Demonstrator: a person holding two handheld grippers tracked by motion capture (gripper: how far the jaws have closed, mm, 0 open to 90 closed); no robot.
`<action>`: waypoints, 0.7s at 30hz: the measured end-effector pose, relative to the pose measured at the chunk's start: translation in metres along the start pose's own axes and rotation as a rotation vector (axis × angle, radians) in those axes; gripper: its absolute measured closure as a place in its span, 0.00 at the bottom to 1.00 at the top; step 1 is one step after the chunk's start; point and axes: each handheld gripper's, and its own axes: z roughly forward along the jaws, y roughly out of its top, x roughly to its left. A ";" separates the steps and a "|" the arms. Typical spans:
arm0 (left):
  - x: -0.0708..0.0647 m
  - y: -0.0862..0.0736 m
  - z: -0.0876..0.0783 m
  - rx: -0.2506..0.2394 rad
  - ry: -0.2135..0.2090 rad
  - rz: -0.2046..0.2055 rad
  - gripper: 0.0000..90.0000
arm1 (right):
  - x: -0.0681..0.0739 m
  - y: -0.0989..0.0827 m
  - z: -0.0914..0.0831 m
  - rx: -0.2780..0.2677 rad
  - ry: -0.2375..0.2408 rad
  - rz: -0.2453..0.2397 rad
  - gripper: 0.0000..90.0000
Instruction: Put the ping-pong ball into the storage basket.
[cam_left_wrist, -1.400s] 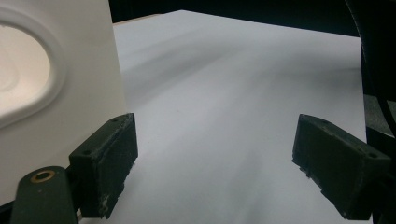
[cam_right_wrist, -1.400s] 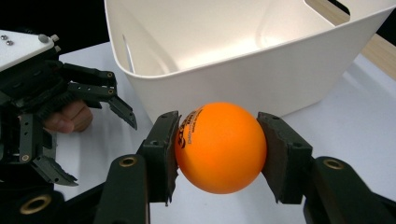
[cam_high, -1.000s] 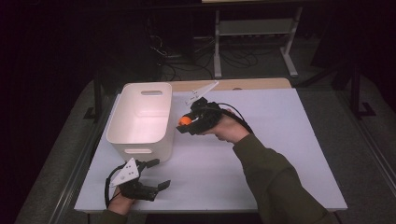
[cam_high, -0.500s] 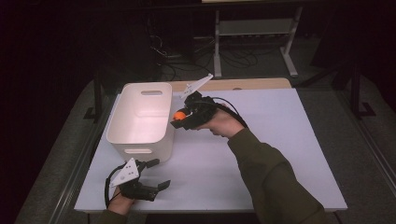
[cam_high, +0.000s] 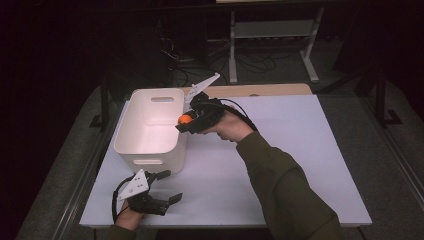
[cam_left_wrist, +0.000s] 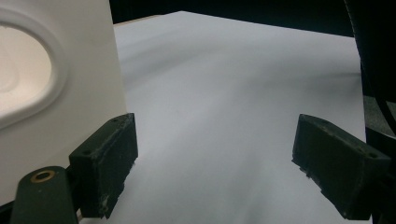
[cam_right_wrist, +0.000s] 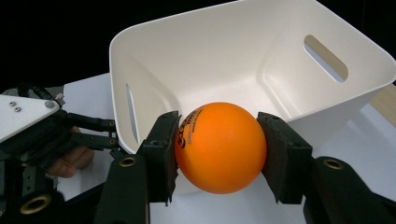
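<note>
The right claw (cam_high: 184, 123) is clamped on an orange ball (cam_right_wrist: 218, 147), one pad on each side at its widest part. It holds the ball at the right-hand rim of the white bin (cam_high: 131, 134), which stands toward the table's (cam_high: 300, 150) far left corner. The left claw (cam_high: 162, 187) rests near the table's front left corner, just in front of the bin, its jaws spread wide with nothing between them.

The step in hand looks like dropping the ball into the bin. To do it well, the ball should be carried fully past the rim and over the middle of the bin's floor, then lowered a little before the pads let go, so that it does not bounce out or strike the wall. The left claw seems close enough to steady the bin if it slides.

Dark print on the ball is partly covered by the left pad and cannot be read. From above, the ball is a small orange spot, so whether it has already cleared the rim is hard to judge. The surroundings beyond the table are too dark to make out.
</note>
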 end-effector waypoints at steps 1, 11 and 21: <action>0.000 0.000 0.000 0.000 0.001 0.000 0.16 | 0.000 0.001 0.001 0.000 0.000 0.001 0.55; 0.000 0.000 0.000 0.000 0.000 0.000 0.16 | 0.000 0.012 0.013 0.004 0.008 -0.002 0.55; 0.000 0.000 0.000 0.000 0.001 0.000 0.16 | 0.002 0.022 0.028 0.010 0.021 -0.007 0.55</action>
